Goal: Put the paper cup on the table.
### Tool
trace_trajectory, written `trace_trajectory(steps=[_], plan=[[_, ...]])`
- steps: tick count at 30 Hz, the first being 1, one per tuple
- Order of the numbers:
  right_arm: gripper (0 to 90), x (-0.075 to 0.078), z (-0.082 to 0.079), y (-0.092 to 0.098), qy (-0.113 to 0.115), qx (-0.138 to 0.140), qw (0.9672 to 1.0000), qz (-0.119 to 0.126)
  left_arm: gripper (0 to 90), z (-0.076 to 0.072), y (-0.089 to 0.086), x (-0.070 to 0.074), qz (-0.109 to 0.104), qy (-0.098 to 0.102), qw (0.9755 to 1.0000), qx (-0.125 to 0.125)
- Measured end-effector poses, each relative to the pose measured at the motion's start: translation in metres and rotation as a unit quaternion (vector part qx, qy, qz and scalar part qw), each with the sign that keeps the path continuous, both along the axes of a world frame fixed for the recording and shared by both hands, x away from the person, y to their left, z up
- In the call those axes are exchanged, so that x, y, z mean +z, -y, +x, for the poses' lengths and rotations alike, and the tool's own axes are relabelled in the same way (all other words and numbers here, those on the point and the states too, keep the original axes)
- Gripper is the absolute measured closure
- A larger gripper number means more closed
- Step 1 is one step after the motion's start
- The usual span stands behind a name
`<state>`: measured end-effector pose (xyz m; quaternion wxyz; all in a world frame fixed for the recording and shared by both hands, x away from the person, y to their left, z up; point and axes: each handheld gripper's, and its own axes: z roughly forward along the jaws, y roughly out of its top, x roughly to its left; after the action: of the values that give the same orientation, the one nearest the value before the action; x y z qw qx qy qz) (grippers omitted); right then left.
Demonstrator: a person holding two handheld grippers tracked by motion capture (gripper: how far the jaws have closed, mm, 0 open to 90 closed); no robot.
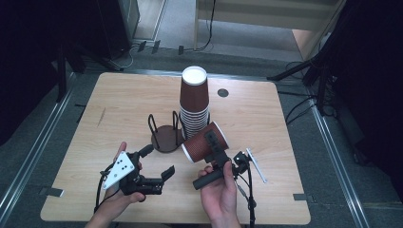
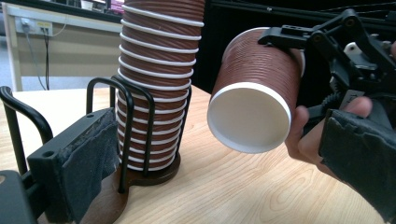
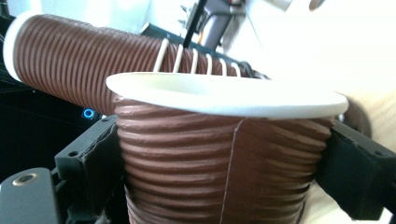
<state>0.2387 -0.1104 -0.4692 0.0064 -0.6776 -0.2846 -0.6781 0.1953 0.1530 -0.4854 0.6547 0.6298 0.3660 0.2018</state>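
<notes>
from above we see our right claw (image 1: 213,153) clamped across a brown ribbed paper cup (image 1: 204,142), one jaw lying along the top of its wall. the cup is tipped on its side, lifted off the wooden table (image 1: 119,109), its white mouth turned toward our left claw (image 1: 157,161). just beyond the held cup stands a tall stack of cups (image 1: 194,102), upside down, and beside that a dark wire holder (image 1: 166,135) on a round base. our left claw sits well apart from the held cup, its jaws spread wide with nothing between them (the white dotted plate on its back faces up).

in the left gripper view the two padded jaws stand far apart at the bottom corners. the held cup (image 2: 254,107) hangs ahead between them, closer to the right-hand jaw, its open white mouth facing us, with the right claw (image 2: 299,51) gripping it from behind and a thumb showing under it. the stack (image 2: 156,79) rises ahead nearer the left-hand jaw, standing inside the wire holder (image 2: 121,135) on the table (image 2: 243,186).

in the right gripper view the cup (image 3: 224,158) fills the space between both jaws, each pressed against its ribbed wall just under the white rim. beyond it the stack (image 3: 93,60) lies across the frame, since the camera is turned.
</notes>
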Motion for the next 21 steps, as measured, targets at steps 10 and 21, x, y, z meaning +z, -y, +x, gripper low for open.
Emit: trace_trajectory(steps=[10, 21], plan=[[11.3, -0.002, 0.0, 0.005, 0.02, -0.02, 0.9978, -0.06, 0.0, 0.001, -0.002, -0.003, 0.004, -0.007, 0.9999, 0.007], [11.4, -0.004, 0.0, 0.016, 0.064, -0.054, 0.9764, -0.199, 0.0, 0.002, -0.008, -0.003, 0.001, -0.01, 0.9998, 0.015]])
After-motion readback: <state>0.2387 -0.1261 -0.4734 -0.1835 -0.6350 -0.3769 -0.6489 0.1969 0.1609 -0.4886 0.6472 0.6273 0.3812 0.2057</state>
